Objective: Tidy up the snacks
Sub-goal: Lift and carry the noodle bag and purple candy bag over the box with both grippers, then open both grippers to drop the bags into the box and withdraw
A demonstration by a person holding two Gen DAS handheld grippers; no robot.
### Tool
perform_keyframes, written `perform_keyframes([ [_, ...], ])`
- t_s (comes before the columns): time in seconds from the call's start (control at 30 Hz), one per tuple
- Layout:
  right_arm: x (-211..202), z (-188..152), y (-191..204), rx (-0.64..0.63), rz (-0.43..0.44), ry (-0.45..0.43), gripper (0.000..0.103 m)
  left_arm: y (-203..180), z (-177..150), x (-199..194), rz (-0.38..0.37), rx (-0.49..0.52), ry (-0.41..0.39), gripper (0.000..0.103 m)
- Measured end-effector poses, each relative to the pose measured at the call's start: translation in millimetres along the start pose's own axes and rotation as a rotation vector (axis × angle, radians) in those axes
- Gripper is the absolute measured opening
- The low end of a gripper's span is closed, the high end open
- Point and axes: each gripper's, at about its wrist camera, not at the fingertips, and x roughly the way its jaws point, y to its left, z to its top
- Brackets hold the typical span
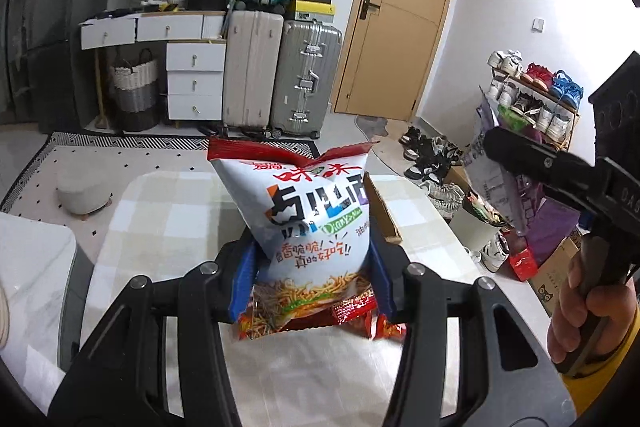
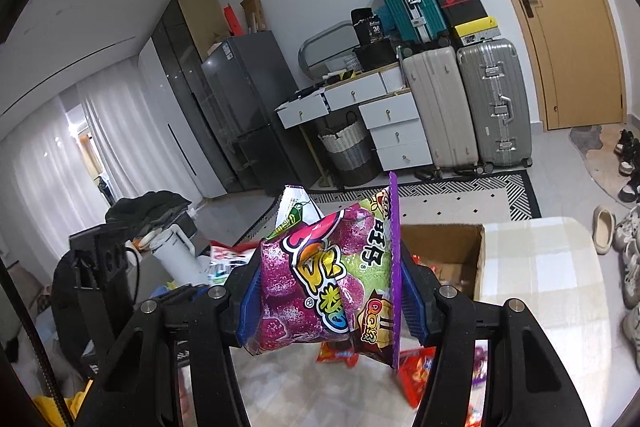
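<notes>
Both wrist cameras look close along claws; shared: suitcases (image 1: pixel 280 75), door (image 2: pixel 560 27).

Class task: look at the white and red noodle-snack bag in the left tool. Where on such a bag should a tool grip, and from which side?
Grip the noodle-snack bag low across its puffy body, from its bottom end, as the left tool does: the soft sides give.

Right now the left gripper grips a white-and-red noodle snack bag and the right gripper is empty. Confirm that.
Not quite. The left gripper does grip the white-and-red noodle snack bag, but the right gripper is not empty: it grips a purple gummy candy bag, as the right wrist view shows.
</notes>
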Motion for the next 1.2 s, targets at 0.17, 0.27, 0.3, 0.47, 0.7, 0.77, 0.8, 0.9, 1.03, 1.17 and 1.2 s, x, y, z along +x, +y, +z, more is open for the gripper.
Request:
perform_keyframes([
  [0.17,25.5,25.0,-18.4,0.009,-0.025,0.018,0.058,2.1,40.5,55.3,0.023,-0.001,0.033,0.046],
  [0.27,43.3,29.8,-33.7,0.032,-0.030,0.045,0.058,1.1,65.5,102.7,0.049,0.028,0.073,0.046],
  [0.3,50.9,30.8,-38.9,0.036,-0.040,0.058,0.058,0.7,68.3,115.4,0.029,0.025,0.100,0.046],
  [0.47,85.9,30.5,-64.6,0.040,-0.071,0.112,0.058,-1.5,85.7,177.7,0.045,0.028,0.154,0.046],
  [0.7,138.7,26.7,-97.3,0.057,-0.109,0.197,0.058,-12.2,90.8,248.4,0.078,0.074,0.211,0.046],
  [0.77,149.1,24.0,-103.0,0.063,-0.109,0.213,0.058,-12.4,91.0,270.4,0.068,0.073,0.236,0.046],
  [0.8,155.4,21.2,-106.6,0.064,-0.113,0.226,0.058,-13.0,91.1,281.4,0.062,0.072,0.248,0.046],
  [0.9,169.5,13.8,-114.2,0.073,-0.122,0.255,0.058,-14.0,89.4,308.9,0.064,0.112,0.257,0.046],
  [1.03,182.0,2.1,-125.7,0.087,-0.136,0.291,0.058,-8.9,85.2,341.3,0.069,0.120,0.284,0.046],
  [1.17,189.1,-4.7,-132.5,0.107,-0.146,0.316,0.058,-5.7,80.2,367.3,0.066,0.115,0.316,0.046],
  [1.2,190.9,-5.5,-133.3,0.103,-0.151,0.321,0.058,-6.4,76.3,368.6,0.064,0.119,0.323,0.046],
])
